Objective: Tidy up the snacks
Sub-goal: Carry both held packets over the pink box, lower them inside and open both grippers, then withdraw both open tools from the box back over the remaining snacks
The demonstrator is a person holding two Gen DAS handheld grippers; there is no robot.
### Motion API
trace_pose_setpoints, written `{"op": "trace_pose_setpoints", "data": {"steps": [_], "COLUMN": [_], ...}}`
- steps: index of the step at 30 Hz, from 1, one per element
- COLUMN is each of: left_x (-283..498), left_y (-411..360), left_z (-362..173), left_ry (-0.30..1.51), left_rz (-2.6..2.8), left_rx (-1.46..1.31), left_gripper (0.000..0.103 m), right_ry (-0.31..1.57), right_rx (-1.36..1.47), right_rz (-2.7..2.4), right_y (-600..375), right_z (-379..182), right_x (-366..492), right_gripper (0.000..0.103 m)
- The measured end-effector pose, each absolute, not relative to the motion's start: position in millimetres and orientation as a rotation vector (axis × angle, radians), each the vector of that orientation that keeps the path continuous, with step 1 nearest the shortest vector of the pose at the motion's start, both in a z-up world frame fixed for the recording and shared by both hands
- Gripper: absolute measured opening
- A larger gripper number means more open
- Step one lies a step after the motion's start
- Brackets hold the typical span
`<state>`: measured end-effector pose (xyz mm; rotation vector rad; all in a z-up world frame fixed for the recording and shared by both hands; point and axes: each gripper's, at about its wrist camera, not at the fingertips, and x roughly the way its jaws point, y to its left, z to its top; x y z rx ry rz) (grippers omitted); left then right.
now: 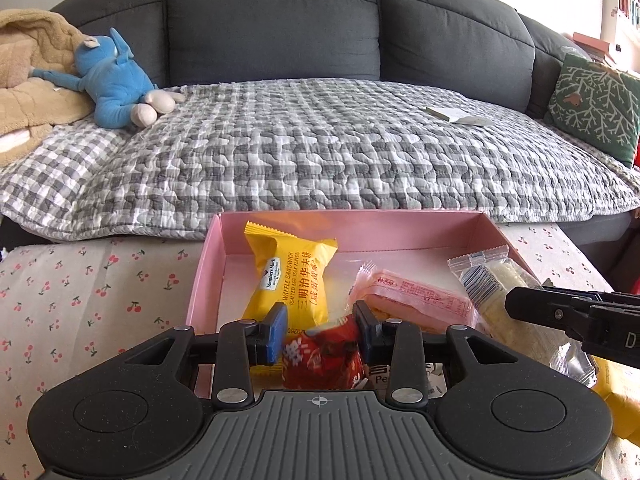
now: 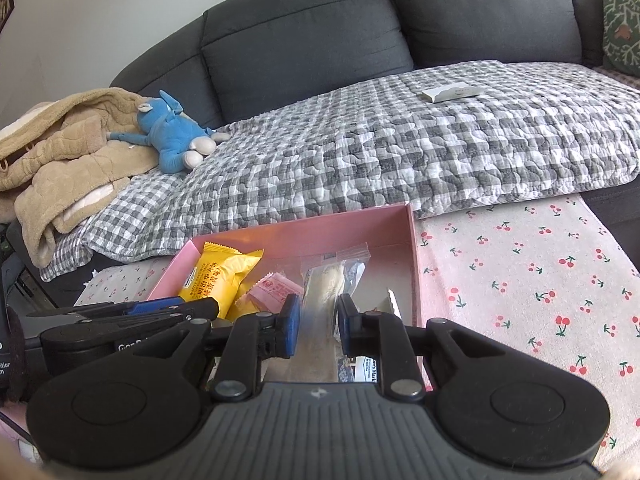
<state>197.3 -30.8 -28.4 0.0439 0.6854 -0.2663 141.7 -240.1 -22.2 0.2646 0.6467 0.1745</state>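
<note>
- Cherry-print cloth [image 2: 540, 280] covers the table in front of a dark grey sofa [image 1: 280, 20], and a pink box [image 1: 212, 256] sits on that cloth.
- Left gripper [image 1: 320, 330]: its blue-padded jaws are closed partway onto a red snack packet [image 1: 324, 356], which sits pinched between the pads just at the near edge of the box.
- Right gripper [image 2: 318, 320]: its jaws are drawn in on a clear-wrapped pale bar [image 2: 326, 284], the pads pressing both sides of the wrapper; the bar's far end reaches into the box.
- Just beyond the left gripper, inside the box, a yellow waffle-sandwich packet [image 1: 290, 276] leans upright against the left wall.
- Beside it to the right lies a pink wrapped snack [image 1: 416, 296], flat on the box floor, between the yellow packet and the clear-wrapped bar.
- Further out, a grey-and-white checked quilt [image 1: 320, 152] is spread over the sofa seat, with a small white booklet [image 1: 456, 115] lying on it.
- At the left end of the sofa a blue plush toy [image 1: 116, 80] rests against a tan fleece blanket [image 1: 32, 80].
- At the right end stands a green cushion [image 1: 596, 104] with a white branch pattern.
</note>
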Motion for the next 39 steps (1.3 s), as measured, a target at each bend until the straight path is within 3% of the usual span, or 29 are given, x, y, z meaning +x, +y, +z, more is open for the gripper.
{"op": "trace_pose_setpoints", "data": {"steps": [2, 7, 16, 28, 39], "left_x": [197.0, 191.0, 171.6, 131.0, 89.5], "left_y": [-31.2, -30.1, -25.0, -5.5, 7.4], "left_z": [-27.0, -23.7, -13.5, 1.1, 4.7], "left_ry": [0.688, 0.683, 0.674, 0.661, 0.656], "left_rz": [-0.272, -0.283, -0.306, -0.344, -0.394], "left_rx": [0.053, 0.067, 0.082, 0.064, 0.081], "left_gripper": [0.036, 0.057, 0.081, 0.096, 0.099], "right_ry": [0.641, 0.614, 0.609, 0.629, 0.634], "right_rx": [0.264, 0.299, 0.321, 0.344, 0.252], "right_rz": [0.173, 0.178, 0.202, 0.181, 0.191], "right_y": [-241.6, -247.1, -247.7, -249.5, -235.3], "right_z": [-20.6, -12.9, -3.6, 8.7, 17.6], "right_x": [140.7, 136.4, 123.5, 96.0, 64.8], "right_gripper": [0.028, 0.059, 0.079, 0.101, 0.103]}}
